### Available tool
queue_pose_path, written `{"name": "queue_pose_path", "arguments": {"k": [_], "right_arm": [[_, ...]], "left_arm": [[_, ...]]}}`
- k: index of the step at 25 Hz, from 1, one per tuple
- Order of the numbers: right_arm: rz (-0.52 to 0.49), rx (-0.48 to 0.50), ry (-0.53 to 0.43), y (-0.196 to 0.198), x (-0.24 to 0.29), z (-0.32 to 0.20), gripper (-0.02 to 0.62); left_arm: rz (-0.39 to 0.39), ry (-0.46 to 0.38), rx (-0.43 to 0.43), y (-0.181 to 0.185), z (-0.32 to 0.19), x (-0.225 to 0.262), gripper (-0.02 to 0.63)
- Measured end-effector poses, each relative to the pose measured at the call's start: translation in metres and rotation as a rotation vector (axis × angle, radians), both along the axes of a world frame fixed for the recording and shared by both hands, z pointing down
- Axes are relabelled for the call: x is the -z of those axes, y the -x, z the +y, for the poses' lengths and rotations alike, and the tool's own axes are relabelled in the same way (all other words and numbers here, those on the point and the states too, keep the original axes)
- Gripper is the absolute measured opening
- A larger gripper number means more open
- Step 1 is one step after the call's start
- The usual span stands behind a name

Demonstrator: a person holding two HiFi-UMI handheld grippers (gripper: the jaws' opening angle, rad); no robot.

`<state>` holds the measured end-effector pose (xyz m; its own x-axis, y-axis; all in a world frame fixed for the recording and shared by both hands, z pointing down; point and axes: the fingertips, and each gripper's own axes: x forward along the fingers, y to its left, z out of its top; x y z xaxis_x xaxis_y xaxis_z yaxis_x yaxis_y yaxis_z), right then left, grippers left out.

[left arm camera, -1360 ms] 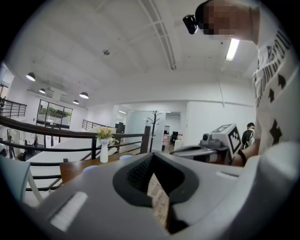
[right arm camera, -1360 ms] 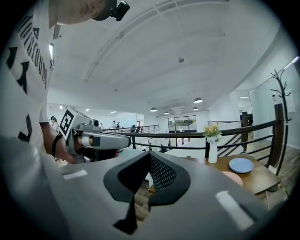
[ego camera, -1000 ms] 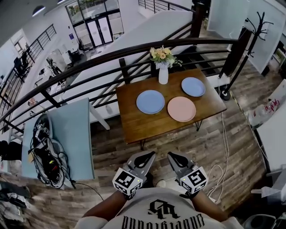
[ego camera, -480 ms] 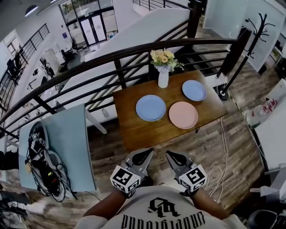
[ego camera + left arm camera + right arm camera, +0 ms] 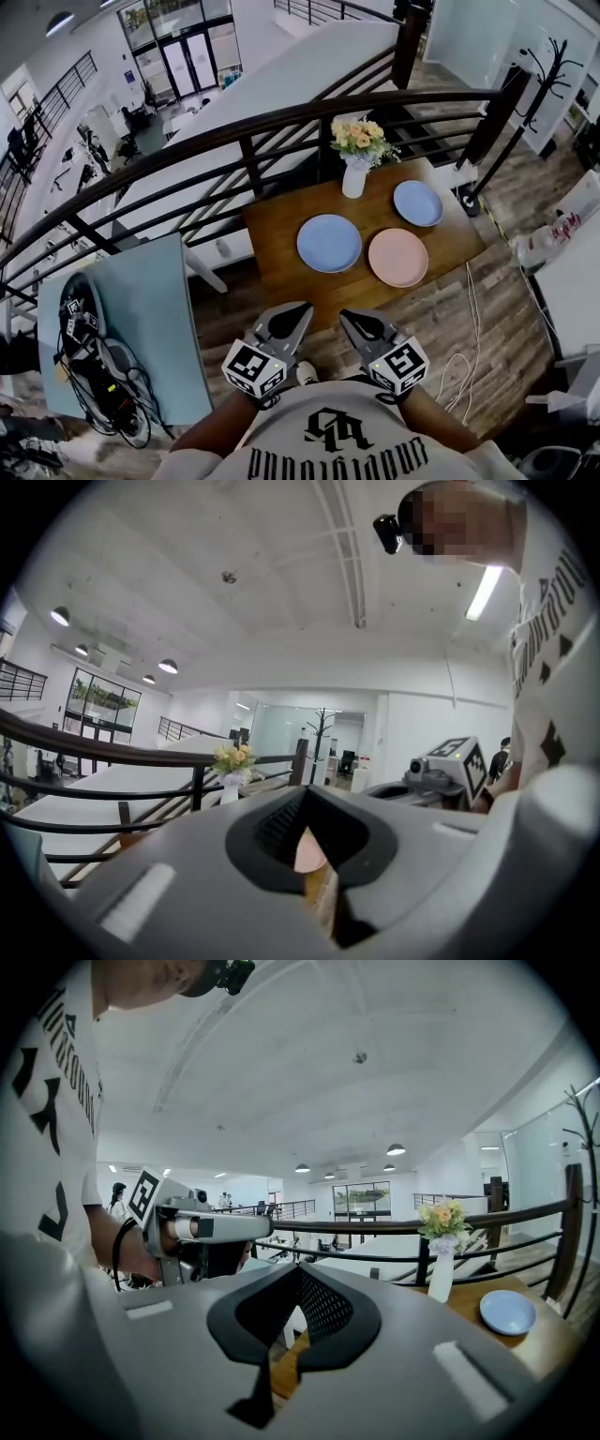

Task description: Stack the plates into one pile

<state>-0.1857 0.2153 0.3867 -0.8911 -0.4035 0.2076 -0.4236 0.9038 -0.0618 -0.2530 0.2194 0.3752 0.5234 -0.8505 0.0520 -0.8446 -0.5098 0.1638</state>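
Observation:
Three plates lie apart on the wooden table (image 5: 281,258): a large blue plate (image 5: 329,243), a pink plate (image 5: 397,257) to its right, and a small blue plate (image 5: 418,202) at the far right. My left gripper (image 5: 296,311) and right gripper (image 5: 350,317) hover side by side over the floor, short of the table's near edge. Both are shut and hold nothing. Through the left gripper's window I see part of the pink plate (image 5: 307,850). The right gripper view shows the small blue plate (image 5: 507,1312).
A white vase of flowers (image 5: 354,173) stands at the table's far edge, against a black railing (image 5: 187,141). A pale blue table (image 5: 141,319) with tangled cables is at the left. A coat stand (image 5: 525,84) and a white floor cable (image 5: 464,361) are at the right.
The person has walked towards the table, which now lies closer to both grippers. The grippers stay side by side and shut. The plates have not moved on the table.

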Motion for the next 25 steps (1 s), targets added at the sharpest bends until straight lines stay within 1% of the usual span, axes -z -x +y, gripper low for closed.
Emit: {"name": "queue_pose_path", "arguments": {"k": [7, 15, 19, 25], "right_arm": [[0.001, -0.001, 0.023, 0.011, -0.007, -0.020, 0.000], [-0.001, 0.039, 0.049, 0.019, -0.022, -0.050, 0.000], [0.003, 0.042, 0.059, 0.015, -0.028, -0.080, 0.000], [0.049, 0.027, 0.084, 0.000, -0.046, -0.140, 0.000]], "left_arm": [[0.001, 0.024, 0.019, 0.017, -0.012, -0.008, 0.046], [-0.004, 0.057, 0.072, 0.026, -0.031, -0.021, 0.046], [-0.008, 0.083, 0.102, 0.031, -0.051, -0.030, 0.046], [-0.002, 0.130, 0.128, 0.029, -0.091, -0.051, 0.046]]}}
